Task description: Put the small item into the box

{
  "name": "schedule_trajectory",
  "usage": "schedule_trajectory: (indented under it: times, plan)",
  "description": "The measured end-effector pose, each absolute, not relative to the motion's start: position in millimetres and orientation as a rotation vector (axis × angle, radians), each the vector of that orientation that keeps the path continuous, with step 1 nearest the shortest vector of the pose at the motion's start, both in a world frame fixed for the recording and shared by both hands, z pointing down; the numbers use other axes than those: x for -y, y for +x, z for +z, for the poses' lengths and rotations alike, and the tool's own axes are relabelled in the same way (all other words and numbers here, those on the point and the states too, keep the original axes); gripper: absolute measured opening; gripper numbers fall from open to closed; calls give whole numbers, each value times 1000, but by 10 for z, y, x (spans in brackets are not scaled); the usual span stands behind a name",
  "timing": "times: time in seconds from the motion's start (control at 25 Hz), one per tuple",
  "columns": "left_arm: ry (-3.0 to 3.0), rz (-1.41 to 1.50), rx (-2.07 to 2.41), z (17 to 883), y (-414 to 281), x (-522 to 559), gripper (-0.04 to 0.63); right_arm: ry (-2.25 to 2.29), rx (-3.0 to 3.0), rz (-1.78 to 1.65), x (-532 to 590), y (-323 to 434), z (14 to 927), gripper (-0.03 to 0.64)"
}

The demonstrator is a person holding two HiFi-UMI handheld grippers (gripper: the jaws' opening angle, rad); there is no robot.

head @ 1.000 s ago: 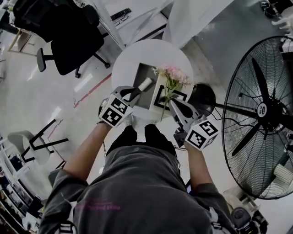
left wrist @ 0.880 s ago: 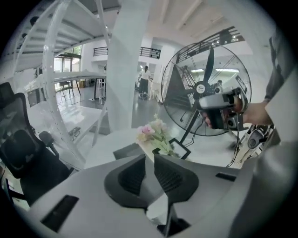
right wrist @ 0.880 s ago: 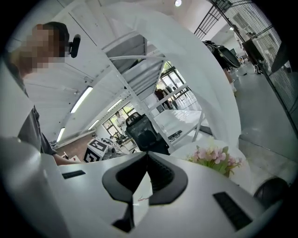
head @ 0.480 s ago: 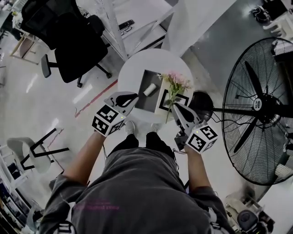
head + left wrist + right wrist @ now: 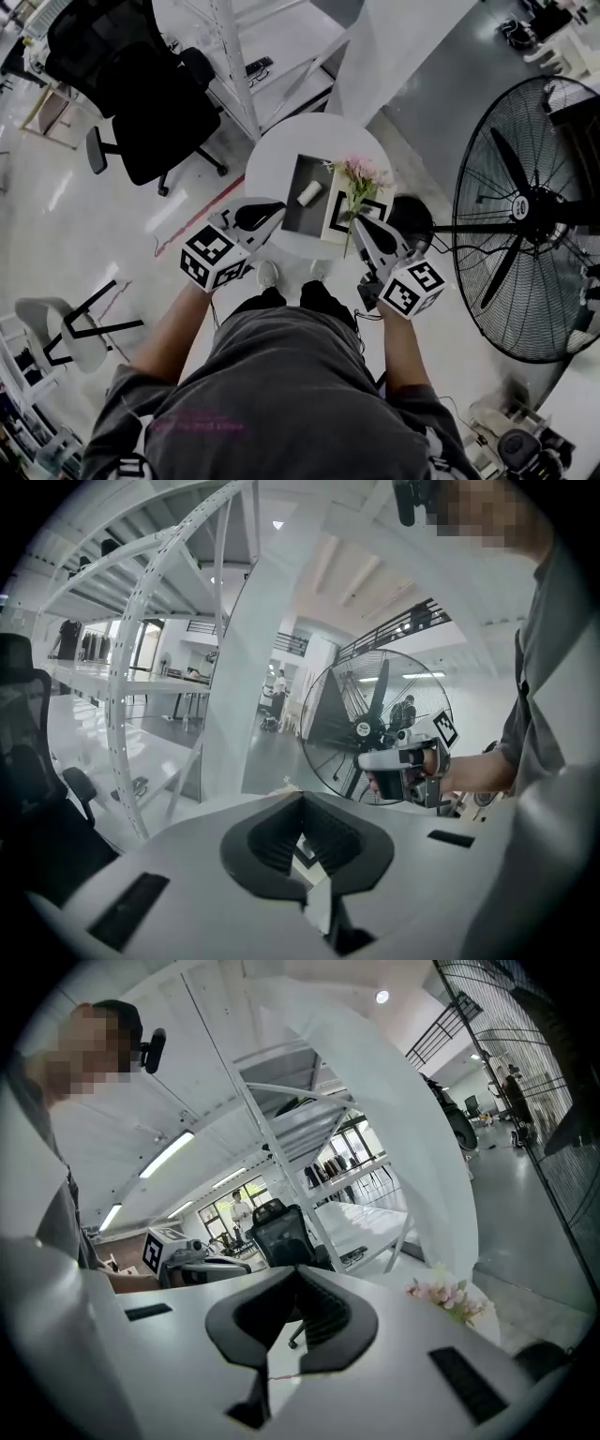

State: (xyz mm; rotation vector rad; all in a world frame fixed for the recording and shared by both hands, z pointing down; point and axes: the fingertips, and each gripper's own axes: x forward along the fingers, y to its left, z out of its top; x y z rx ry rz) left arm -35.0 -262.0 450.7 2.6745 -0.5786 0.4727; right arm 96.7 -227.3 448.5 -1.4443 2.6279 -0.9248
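A person is holding two grippers over the near edge of a small round table (image 5: 281, 150). The left gripper (image 5: 274, 206) is closing its jaws tight together with nothing between them. The right gripper (image 5: 358, 222) is keeping its jaws pressed together, also empty. Just beyond their tips, an open box (image 5: 294, 214) is sitting mid-table, and the small white item (image 5: 308, 194) is lying inside it. Pink flowers (image 5: 361, 175) are lying just beside the box's right side.
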Motion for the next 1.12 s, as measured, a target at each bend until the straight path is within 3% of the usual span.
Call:
schedule_trajectory:
  times: [1.12]
  plan:
    - [2722,327,515,4233,-283,2559,14,-1421,-2738,-779,2335,877,4272,21]
